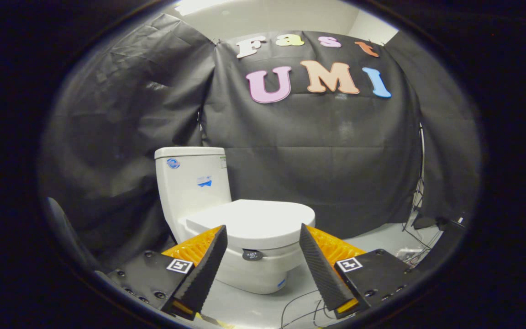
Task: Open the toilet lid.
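Lid (250, 218) of toilet (226, 228) is down flat on the seat, white, looks like rigid moulded plastic: prob light-ish, stiff, smooth and slippery, hinged at the back by the tank (192, 180). Best hold, imo, is the front rim, where the lip overhangs the bowl; hooking one finger under there should lever it up w/o needing a hard pinch. Gripper view: tongs (263, 233) stand wide apart, holding nothing, w/ the lid's front edge showing between and beyond the two tips, not touching either. Toilet sits on the pale floor (372, 240) against the black booth cloth, tank to the left of the lid. Loose cables (304, 304) on floor near the right finger.
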Available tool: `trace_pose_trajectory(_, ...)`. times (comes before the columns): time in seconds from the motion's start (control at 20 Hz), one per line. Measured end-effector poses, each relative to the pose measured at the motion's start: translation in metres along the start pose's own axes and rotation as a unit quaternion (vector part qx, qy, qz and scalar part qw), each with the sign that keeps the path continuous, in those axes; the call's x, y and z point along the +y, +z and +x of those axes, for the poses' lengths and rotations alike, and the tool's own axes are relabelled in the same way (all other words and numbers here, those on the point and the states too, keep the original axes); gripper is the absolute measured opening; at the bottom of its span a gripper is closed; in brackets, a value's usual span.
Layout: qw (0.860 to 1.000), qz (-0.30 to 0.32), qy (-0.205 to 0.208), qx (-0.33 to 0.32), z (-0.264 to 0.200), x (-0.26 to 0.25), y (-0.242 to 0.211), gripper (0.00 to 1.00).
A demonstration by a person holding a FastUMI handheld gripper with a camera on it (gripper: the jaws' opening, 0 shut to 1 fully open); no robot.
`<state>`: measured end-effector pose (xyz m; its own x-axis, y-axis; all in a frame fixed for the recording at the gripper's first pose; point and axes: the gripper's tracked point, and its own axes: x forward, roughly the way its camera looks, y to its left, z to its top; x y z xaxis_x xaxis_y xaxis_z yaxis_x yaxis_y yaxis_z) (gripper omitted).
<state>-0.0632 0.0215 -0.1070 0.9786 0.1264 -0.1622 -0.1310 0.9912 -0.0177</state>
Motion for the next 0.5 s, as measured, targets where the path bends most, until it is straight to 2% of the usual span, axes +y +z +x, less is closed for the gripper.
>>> trace_pose_trajectory(0.2,1.0,0.024,0.006,0.004,0.011,0.004,0.0,0.98)
trace_pose_trajectory(0.25,0.999,0.03,0.012,0.012,0.018,0.007,-0.003,0.98)
trace_pose_trajectory(0.35,0.997,0.053,-0.003,0.05,0.029,-0.003,-0.02,0.98)
trace_pose_trajectory(0.45,0.983,0.128,-0.022,0.13,0.033,-0.008,-0.044,0.98)
trace_pose_trajectory(0.5,0.973,0.176,-0.03,0.145,0.036,-0.007,-0.048,0.98)
